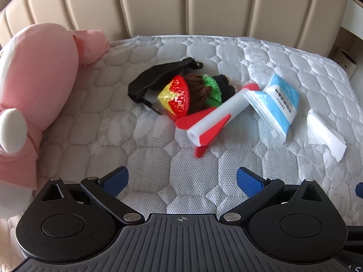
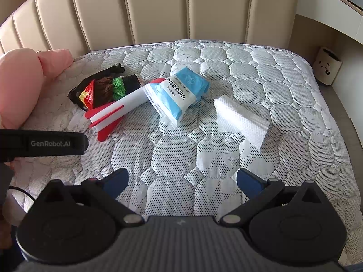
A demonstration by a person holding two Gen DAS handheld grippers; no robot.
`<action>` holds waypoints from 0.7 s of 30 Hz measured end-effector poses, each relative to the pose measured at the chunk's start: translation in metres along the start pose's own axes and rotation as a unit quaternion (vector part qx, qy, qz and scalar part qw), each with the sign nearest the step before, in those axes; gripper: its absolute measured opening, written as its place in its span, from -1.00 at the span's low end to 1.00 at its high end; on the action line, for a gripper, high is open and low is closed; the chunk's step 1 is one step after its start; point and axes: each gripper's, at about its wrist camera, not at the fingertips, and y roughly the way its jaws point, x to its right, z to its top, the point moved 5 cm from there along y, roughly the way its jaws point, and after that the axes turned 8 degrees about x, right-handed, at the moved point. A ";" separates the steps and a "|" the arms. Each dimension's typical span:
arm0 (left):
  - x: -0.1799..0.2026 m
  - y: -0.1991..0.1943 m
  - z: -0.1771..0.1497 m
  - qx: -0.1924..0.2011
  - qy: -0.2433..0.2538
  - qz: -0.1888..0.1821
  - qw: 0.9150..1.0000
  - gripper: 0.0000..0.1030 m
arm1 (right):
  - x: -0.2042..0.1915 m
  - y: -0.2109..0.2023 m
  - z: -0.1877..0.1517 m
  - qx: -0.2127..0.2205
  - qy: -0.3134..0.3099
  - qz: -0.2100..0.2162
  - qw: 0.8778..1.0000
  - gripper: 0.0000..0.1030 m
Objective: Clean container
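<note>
Hovering over a quilted white mattress, the left gripper has its 2 blue-padded jaws spread wide with nothing between them but bare bedding. The right gripper stands the same way, jaws fully apart and empty, angled down at the bed.

Ahead of both lies a small heap of things. A white toy rocket with red fins rests on its side, its nose toward the padded beige headboard. Its nose end touches a blue-and-white plastic packet printed with dark characters, which lies just to the right. Left of the rocket sit a red and yellow woven ball, a brown yarn piece, a green crocheted piece and something black and knitted behind it. A black fabric strap or mask curls round the far-left side of this heap.

Right of the packet, apart from it, a folded white paper towel lies flat on the mattress. A pink plush toy leans at the left edge of the bed. In the right wrist view, a small cream bin with a panda face stands on the floor beyond the bed's far right corner; I cannot tell whether it is the container meant. The black body of the left gripper, marked GenRobot.AI, shows at that view's left edge.
</note>
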 end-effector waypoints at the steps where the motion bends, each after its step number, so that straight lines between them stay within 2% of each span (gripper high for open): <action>1: 0.000 -0.001 -0.001 0.003 0.001 0.000 1.000 1.00 | 0.000 0.000 0.000 -0.001 0.000 0.000 1.000 0.99; 5: 0.001 -0.005 -0.002 0.015 0.003 -0.001 1.000 1.00 | -0.001 0.001 -0.001 -0.002 0.002 0.001 1.000 0.99; 7: 0.002 -0.003 0.001 0.001 0.007 0.002 1.000 1.00 | 0.001 0.001 -0.001 -0.002 0.003 0.003 1.000 0.99; 19: 0.001 -0.005 0.002 0.000 0.001 0.012 1.000 1.00 | 0.020 0.009 0.003 -0.011 -0.009 0.009 1.000 0.99; 21: 0.003 -0.003 0.002 -0.002 0.007 0.014 1.000 1.00 | 0.006 0.011 0.000 -0.012 -0.017 0.008 1.000 0.99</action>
